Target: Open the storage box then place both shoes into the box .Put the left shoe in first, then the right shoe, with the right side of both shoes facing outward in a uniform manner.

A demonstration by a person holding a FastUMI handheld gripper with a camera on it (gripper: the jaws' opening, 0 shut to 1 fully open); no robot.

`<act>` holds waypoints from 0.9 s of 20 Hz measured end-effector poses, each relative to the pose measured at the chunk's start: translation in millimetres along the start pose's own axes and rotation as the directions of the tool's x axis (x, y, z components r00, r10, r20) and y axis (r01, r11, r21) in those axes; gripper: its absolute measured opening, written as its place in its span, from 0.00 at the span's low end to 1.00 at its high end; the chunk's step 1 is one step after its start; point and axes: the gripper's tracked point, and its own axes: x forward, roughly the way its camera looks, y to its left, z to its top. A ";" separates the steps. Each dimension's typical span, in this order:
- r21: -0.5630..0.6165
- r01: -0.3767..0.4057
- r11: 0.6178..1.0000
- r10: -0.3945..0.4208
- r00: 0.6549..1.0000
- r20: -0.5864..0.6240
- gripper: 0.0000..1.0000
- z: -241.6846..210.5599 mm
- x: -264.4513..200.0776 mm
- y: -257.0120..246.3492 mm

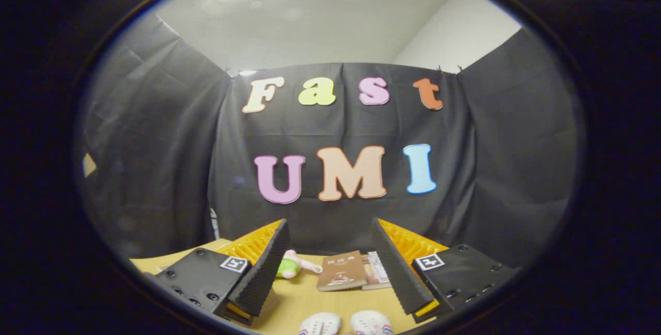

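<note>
The claw (330, 268) is spread wide and holds nothing, raised above the surface (304, 301) and aimed level at the booth wall, likely a starting pose. Between and below its fingers lie the toes of two white shoes (345, 323), side by side, near the lower rim. Beyond them rest a brown book (341, 270) and a small green-and-pink toy (292, 265). I cannot see the storage box.
</note>
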 end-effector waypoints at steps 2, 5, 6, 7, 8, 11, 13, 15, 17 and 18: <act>0.038 -0.038 0.999 0.040 0.998 -0.043 1.00 -20.4 0.7 9.4; 0.109 -0.073 0.991 0.084 0.992 -0.096 1.00 -48.2 0.7 20.5; 0.141 -0.084 0.986 0.099 0.990 -0.105 1.00 -54.4 1.5 23.8; 0.181 -0.097 0.979 0.120 0.986 -0.119 1.00 -63.1 2.5 29.9; 0.227 -0.108 0.968 0.141 0.981 -0.136 1.00 -72.6 2.4 34.3; 0.361 -0.097 0.928 0.177 0.965 -0.195 1.00 -103.4 4.6 36.1; 0.436 -0.088 0.895 0.206 0.951 -0.230 1.00 -123.1 5.5 39.5; 0.519 -0.089 0.850 0.255 0.932 -0.257 1.00 -140.9 5.9 47.0; 0.593 -0.071 0.802 0.292 0.913 -0.285 1.00 -159.6 5.6 50.9; 0.634 -0.065 0.770 0.319 0.901 -0.295 1.00 -167.7 5.4 55.3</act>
